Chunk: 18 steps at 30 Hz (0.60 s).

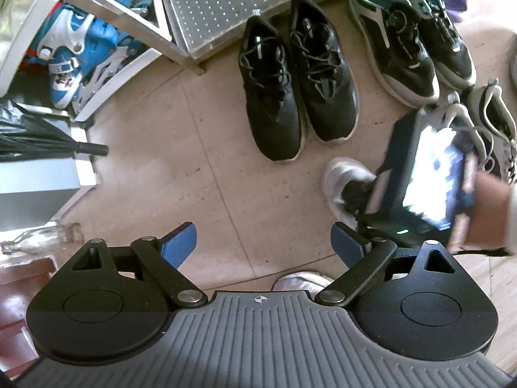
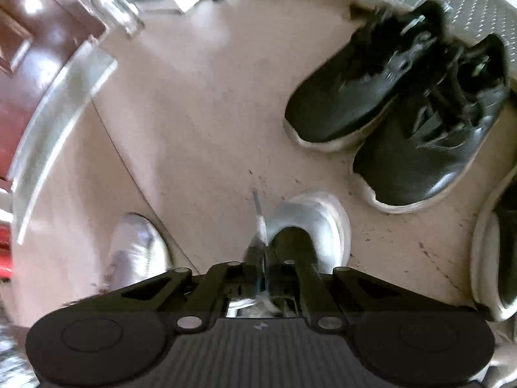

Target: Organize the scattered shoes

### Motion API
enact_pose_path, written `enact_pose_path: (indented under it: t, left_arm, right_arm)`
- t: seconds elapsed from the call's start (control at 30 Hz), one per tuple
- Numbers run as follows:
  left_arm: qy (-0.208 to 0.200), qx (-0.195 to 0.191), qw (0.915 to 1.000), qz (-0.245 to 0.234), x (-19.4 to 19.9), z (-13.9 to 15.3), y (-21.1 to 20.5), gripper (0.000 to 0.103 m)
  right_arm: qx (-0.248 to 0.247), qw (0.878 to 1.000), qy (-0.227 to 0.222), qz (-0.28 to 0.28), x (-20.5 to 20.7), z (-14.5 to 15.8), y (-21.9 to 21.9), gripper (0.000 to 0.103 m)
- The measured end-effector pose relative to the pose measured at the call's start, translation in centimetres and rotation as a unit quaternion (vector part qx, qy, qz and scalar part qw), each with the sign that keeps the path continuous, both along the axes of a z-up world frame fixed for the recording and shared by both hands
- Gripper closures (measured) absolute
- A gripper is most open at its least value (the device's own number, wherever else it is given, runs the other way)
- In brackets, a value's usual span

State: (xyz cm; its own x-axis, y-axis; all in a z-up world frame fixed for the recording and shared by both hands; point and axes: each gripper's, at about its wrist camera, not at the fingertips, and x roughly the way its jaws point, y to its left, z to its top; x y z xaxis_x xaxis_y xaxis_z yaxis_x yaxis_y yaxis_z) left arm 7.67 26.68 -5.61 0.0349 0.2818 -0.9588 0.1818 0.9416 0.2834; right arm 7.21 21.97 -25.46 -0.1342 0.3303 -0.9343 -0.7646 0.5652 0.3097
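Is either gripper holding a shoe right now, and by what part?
Right gripper is shut on the grey-white shoe, apparently at its collar edge. Left gripper is open and empty.

Blur and cut-offs

Right wrist view is smeared: the right gripper (image 2: 263,258) hides a grey shoe's (image 2: 326,223) heel; the teal-trimmed pair (image 1: 416,29) runs off-frame.

Place: I read a home entryway
Floor: beige tiles (image 1: 200,168), shoes scattered about, black sneakers (image 1: 297,77) paired
Storage: blue skates (image 1: 80,48) on a white shelf
Clutter: umbrella (image 1: 48,139), glass bottle (image 1: 42,239)
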Motion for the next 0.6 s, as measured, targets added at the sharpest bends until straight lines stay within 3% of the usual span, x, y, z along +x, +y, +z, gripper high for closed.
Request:
enact_pose_path:
  t: [0.03, 0.1, 0.17, 0.27, 0.37, 0.47, 0.6]
  left_arm:
    - [0.006, 0.004, 1.0, 0.0, 0.2, -0.2, -0.1, 0.009]
    - [0.021, 0.021, 0.9995, -0.006, 0.6, -0.7, -0.5, 0.009]
    - [0.031, 0.033, 0.9989, -0.014, 1.0, -0.9, -1.1, 0.009]
    - [0.031, 0.043, 0.9985, -0.017, 2.6, -1.3, -2.4, 0.009]
    - [-0.008, 0.068, 0.9972, -0.032, 5.0, -0.5, -4.4, 0.006]
    - [-0.039, 0.016, 0.9988, 0.024, 5.6, 0.6, -4.3, 0.005]
    - [-0.02, 0.012, 0.9994, 0.024, 2.9, -0.2, -4.6, 0.005]
  right_arm:
    - [-0.018, 1.0, 0.008, -0.003, 0.0, -0.8, 0.0, 0.103]
    - [-0.013, 1.0, 0.013, -0.006, 0.1, -0.9, -0.4, 0.103]
    - [0.009, 0.999, 0.036, -0.017, 0.6, -0.1, -1.0, 0.086]
    - [0.046, 0.994, 0.08, -0.051, 2.2, 1.7, -3.1, 0.077]
    - [0.07, 0.985, 0.142, -0.073, 4.3, 2.7, -5.8, 0.073]
    - [0.077, 0.98, 0.158, -0.088, 5.8, 3.4, -8.0, 0.069]
    - [0.087, 0.978, 0.141, -0.127, 6.7, 4.1, -10.4, 0.065]
